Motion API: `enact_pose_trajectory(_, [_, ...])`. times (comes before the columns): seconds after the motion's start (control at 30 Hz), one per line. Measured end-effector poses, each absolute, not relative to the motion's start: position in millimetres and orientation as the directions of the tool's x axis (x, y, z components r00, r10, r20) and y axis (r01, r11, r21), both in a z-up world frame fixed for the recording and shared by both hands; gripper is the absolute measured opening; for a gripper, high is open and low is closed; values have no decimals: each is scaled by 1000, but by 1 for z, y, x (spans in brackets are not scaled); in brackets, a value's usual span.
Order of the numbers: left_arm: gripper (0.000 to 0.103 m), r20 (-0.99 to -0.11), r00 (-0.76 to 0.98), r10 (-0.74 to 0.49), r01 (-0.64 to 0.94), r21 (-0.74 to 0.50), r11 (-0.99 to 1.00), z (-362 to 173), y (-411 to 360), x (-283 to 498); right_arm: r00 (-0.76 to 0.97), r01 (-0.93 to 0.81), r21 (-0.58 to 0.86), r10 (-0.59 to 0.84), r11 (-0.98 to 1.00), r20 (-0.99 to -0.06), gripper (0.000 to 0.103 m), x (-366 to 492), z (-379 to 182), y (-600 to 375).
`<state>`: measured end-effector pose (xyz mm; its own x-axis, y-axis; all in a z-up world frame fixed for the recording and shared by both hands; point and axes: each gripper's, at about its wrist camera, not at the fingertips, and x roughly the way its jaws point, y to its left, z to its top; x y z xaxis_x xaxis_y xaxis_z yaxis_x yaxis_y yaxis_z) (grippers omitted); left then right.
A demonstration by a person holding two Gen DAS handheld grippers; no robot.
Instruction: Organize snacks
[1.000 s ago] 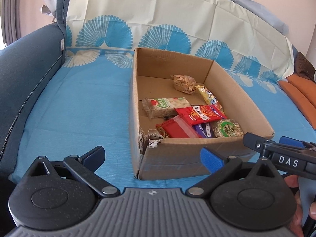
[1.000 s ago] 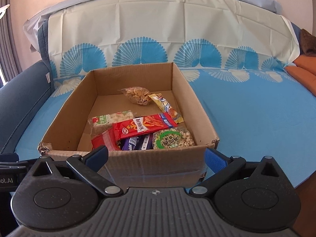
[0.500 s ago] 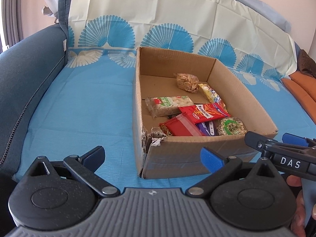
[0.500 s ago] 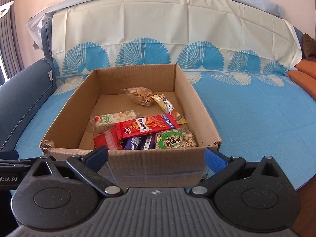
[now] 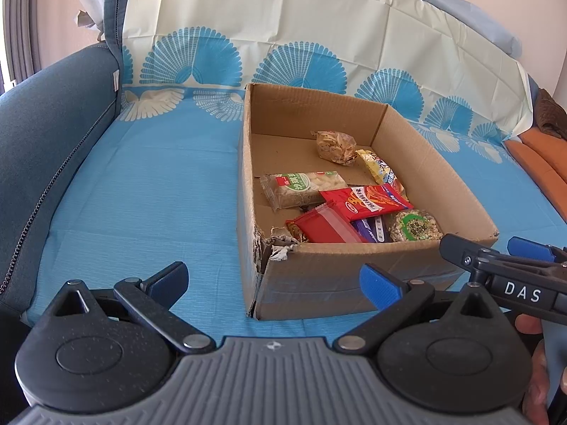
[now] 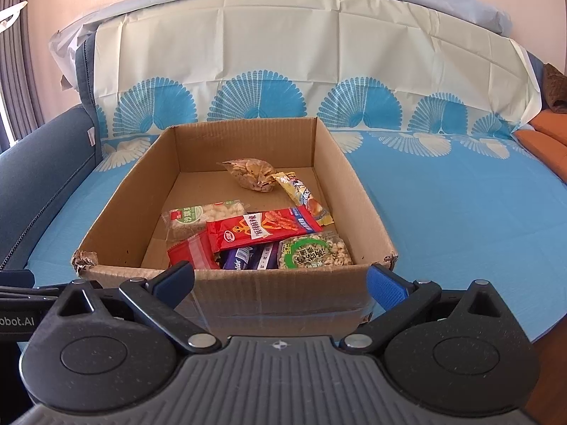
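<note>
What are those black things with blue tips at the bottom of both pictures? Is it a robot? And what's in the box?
No robot here: a person holds a grabbing tool in each hand. Each tool has two fingers with blue tips and a small camera looking along them. One picture is from the left gripper, the other from the right gripper. Both are open and hold nothing.

They look at a cardboard box on a blue cloth with fan patterns. In the box lie snacks: a red packet, a green-labelled puffed snack, a pale bar with a green label, a yellow wrapper and a clear bag of crackers.

At the left picture's right edge you can see the other tool, marked DAS.
</note>
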<state>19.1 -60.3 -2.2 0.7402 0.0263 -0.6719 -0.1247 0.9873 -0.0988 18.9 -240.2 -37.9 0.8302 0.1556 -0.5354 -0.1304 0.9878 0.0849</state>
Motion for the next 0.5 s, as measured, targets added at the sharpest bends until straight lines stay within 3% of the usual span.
enact_pose_trajectory(0.5, [103,-673,739,27,-127,-101,987,-3,-60,19,832,-131,81,154,988,-533,102,18,-37,-238])
